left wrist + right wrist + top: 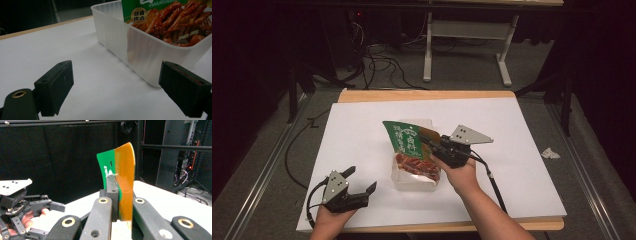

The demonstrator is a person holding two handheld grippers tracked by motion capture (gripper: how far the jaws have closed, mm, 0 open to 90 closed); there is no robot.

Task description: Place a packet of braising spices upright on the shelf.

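Right gripper (432,145) is clamped shut on the top edge of a green-and-orange printed snack pouch (404,137) with food photos on it, and the pouch's lower end sits inside the clear ribbed plastic tub (416,181) just below and ahead of the jaws. In the right gripper view the pouch (123,185) stands pinched between the black jaws, edge-on and slightly bowed. My read — pouch is either partly lifted out or partly lowered in; can't tell which from this, but it's half in, so the transfer is not finished. Left gripper (361,186) is wide open, nothing between the pads, parked on the white sheet-covered table (522,125) just beside the tub's near corner; in the left gripper view the tub wall (140,50) is right ahead of the open jaws, not touching. Likely job for it: brace the tub. Around: a crumpled white paper scrap (550,153) well off to the right gripper's far side, clear of the work. Nothing blocks the path — only risk I see is the light tub dragging along with the pouch.
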